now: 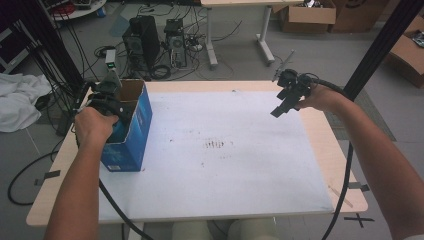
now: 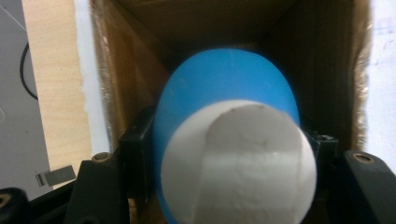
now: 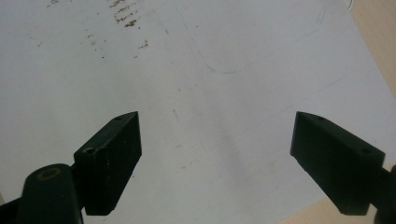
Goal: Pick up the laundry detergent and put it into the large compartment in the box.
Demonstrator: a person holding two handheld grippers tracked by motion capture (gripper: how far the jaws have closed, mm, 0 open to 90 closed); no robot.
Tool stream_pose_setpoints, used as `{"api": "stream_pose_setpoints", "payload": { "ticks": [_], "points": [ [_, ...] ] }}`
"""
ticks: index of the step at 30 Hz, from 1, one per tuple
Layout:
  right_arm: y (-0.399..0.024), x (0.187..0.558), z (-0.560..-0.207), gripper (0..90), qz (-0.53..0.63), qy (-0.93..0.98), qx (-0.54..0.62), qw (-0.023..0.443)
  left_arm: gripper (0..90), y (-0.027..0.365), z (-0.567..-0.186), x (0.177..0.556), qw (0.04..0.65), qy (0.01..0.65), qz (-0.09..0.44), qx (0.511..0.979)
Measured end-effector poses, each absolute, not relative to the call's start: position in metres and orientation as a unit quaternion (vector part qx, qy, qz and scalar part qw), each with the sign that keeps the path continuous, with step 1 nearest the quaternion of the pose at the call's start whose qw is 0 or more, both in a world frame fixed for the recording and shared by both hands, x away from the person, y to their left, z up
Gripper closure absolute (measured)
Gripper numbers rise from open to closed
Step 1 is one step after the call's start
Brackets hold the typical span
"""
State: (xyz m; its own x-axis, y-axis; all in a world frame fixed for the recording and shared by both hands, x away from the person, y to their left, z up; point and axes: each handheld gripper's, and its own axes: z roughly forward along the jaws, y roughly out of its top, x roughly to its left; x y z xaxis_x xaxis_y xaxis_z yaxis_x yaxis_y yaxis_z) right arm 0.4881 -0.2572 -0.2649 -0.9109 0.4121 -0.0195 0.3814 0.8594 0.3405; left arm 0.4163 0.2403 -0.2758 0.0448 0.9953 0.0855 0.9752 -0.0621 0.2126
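A blue box [image 1: 132, 131] with an open top and brown cardboard inside [image 2: 322, 56] stands at the table's left edge. My left gripper [image 1: 107, 95] hangs over its opening. In the left gripper view it [image 2: 229, 142] is shut on a rounded blue object [image 2: 229, 79] whose flat white end faces the camera; the object sits in the mouth of the box. My right gripper [image 1: 282, 106] is held above the far right of the white sheet [image 1: 225, 170]. Its jaws stand wide apart [image 3: 215, 140] with nothing between them.
The white sheet [image 3: 187, 56] covers most of the wooden table [image 1: 340, 165] and has brown smudges [image 1: 215, 145] near its middle. On the floor beyond the table stand computer towers [image 1: 145, 42] and cables; cardboard boxes [image 1: 307, 15] are at the back right.
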Motion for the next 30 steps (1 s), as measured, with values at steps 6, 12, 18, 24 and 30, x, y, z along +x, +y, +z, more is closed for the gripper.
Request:
{"api": "stream_pose_setpoints", "payload": {
  "ticks": [6,12,18,24,30],
  "points": [
    [-0.2568,0.4891,-0.2664,16.3,0.164,0.964,0.206,0.045,38.0,0.2408,-0.2792,0.4180,0.046,0.684,0.103,0.721],
    [-0.2560,0.4890,-0.2681,16.3,0.167,0.963,0.205,0.042,37.9,0.2436,-0.2803,0.4172,0.048,0.688,0.096,0.717],
    [-0.2556,0.4879,-0.2727,16.4,0.172,0.964,0.199,0.036,37.6,0.2450,-0.2810,0.4165,0.053,0.690,0.098,0.715],
    [-0.2563,0.4875,-0.2710,16.3,0.171,0.964,0.202,0.035,36.9,0.2471,-0.2812,0.4160,0.058,0.699,0.096,0.707],
    [-0.2572,0.4878,-0.2670,16.1,0.173,0.964,0.200,0.039,34.0,0.2467,-0.2786,0.4157,0.068,0.700,0.092,0.705]
  ]
}}
